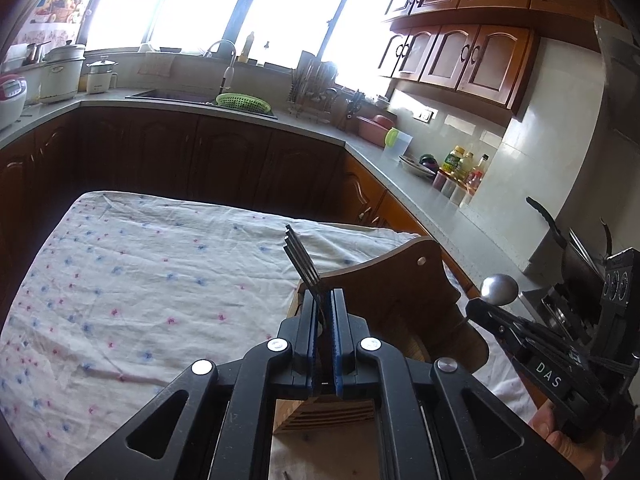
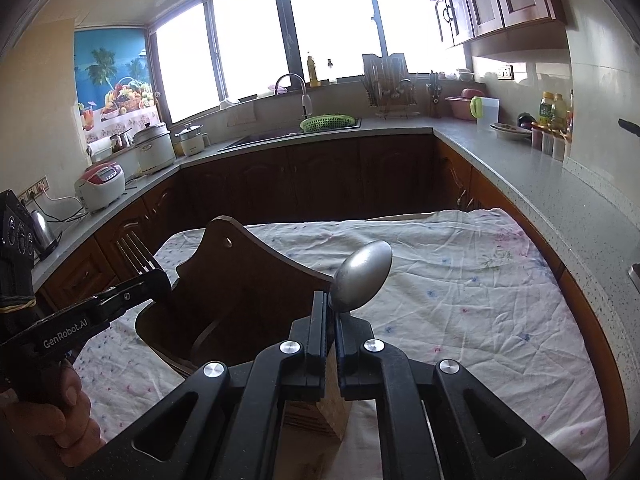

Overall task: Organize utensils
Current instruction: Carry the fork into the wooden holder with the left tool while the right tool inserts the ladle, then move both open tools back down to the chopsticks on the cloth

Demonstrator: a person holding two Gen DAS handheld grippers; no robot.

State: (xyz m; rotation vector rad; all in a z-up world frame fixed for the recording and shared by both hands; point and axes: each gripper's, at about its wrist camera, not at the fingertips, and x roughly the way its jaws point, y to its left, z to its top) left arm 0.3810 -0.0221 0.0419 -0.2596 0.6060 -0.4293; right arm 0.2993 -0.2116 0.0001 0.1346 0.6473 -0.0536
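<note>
A dark wooden utensil holder (image 1: pixel 400 280) (image 2: pixel 248 280) with a tall curved back stands on the cloth-covered table (image 1: pixel 140 280). My left gripper (image 1: pixel 324 300) hovers over the holder's left side. A metal fork (image 1: pixel 300 256) stands between its blue pads, tines up and leaning left, and a small gap shows beside the fork's neck. My right gripper (image 2: pixel 331 308) is over the holder's right side. Its fingers close around the neck of a metal spoon (image 2: pixel 362 276), bowl up. Both handles run down out of sight behind the fingers. Each gripper shows in the other's view: left gripper (image 2: pixel 156 280), right gripper (image 1: pixel 476 308).
A pale slotted wooden block (image 1: pixel 320 416) (image 2: pixel 332 412) sits under the grippers at the table's near edge. A person's hand (image 2: pixel 48 412) grips the left tool. A grey counter (image 2: pixel 560 184) with bottles runs close along the table's right side. Dark cabinets lie beyond.
</note>
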